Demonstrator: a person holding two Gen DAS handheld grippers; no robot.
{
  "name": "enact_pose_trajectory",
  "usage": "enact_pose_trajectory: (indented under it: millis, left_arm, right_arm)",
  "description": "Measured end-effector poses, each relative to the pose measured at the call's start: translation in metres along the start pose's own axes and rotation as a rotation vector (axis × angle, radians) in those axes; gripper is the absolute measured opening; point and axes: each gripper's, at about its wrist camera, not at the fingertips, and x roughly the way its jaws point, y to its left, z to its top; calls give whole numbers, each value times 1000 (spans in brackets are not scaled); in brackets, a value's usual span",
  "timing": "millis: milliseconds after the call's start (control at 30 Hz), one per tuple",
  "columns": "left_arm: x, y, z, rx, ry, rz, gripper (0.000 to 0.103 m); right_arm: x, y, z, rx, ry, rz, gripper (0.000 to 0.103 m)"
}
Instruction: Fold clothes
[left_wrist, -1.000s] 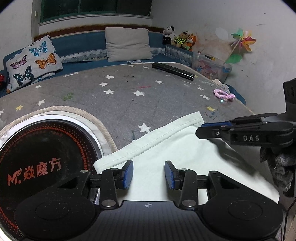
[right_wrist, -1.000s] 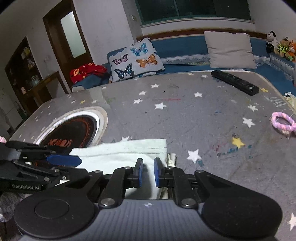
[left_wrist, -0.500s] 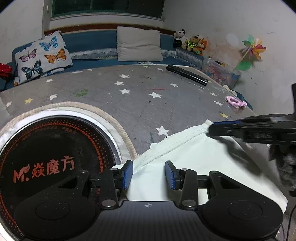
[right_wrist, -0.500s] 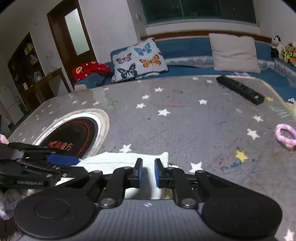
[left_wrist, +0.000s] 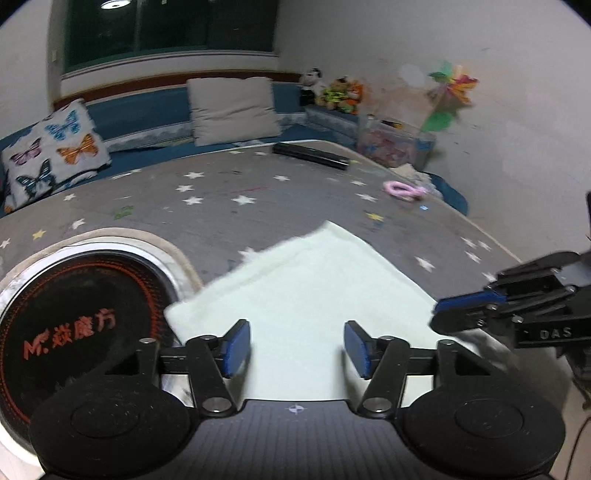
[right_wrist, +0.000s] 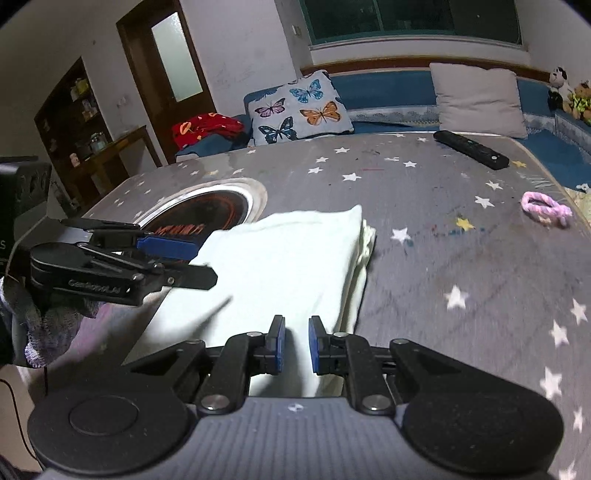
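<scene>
A pale mint folded garment (left_wrist: 306, 291) lies flat on the grey star-patterned table near its front edge; it also shows in the right wrist view (right_wrist: 280, 266). My left gripper (left_wrist: 297, 349) is open and empty above the garment's near edge. My right gripper (right_wrist: 294, 345) has its jaws a small gap apart over the garment's near right part, holding nothing. Each gripper shows in the other's view: the right one (left_wrist: 465, 314) at the garment's right edge, the left one (right_wrist: 173, 258) at its left edge.
A round black cooktop (left_wrist: 62, 325) with red lettering sits in the table at the left of the garment. A black remote (right_wrist: 471, 149) and a pink hair tie (right_wrist: 546, 208) lie farther back. Cushions and soft toys line the bench behind.
Both grippers have pulled back and risen. The left jaws have opened wider. The right jaws have let the garment go, and it now lies flat, folded over.
</scene>
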Motion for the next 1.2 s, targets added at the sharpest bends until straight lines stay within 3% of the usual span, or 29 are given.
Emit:
enact_pose_trajectory:
  millis: [67,133,267,533,733,967,1133,1200]
  left_arm:
    - [-10,-9,-9,27,-5,-12,71]
    - [-24,-15,-21,58,-13,-22,73]
    - [-48,-26,-45,115,-11,-33,74]
    - [-65,-45,-79,266,-17,59,73]
    - [-58,-59,-94,413,-22,132,42]
    - [-58,-68,-103,500,-30,149,35]
    - [-59,-69,-104,517,-38,160,8]
    - [-62,-70,-102,512,-57,174,4]
  right_arm:
    - [-10,5,-6,-10,-14,-10,14]
    - [-20,5,-10,9,-27,-6,23]
    - [-34,-1,-20,48,-36,-22,27]
    - [-44,-9,-40,103,-24,-50,34]
    - [-55,-12,-53,134,-22,-69,35]
    - [-53,-7,-58,143,-28,-55,35]
    - [-48,-4,-56,150,-44,-44,33]
    - [-49,-3,-54,152,-56,-33,32]
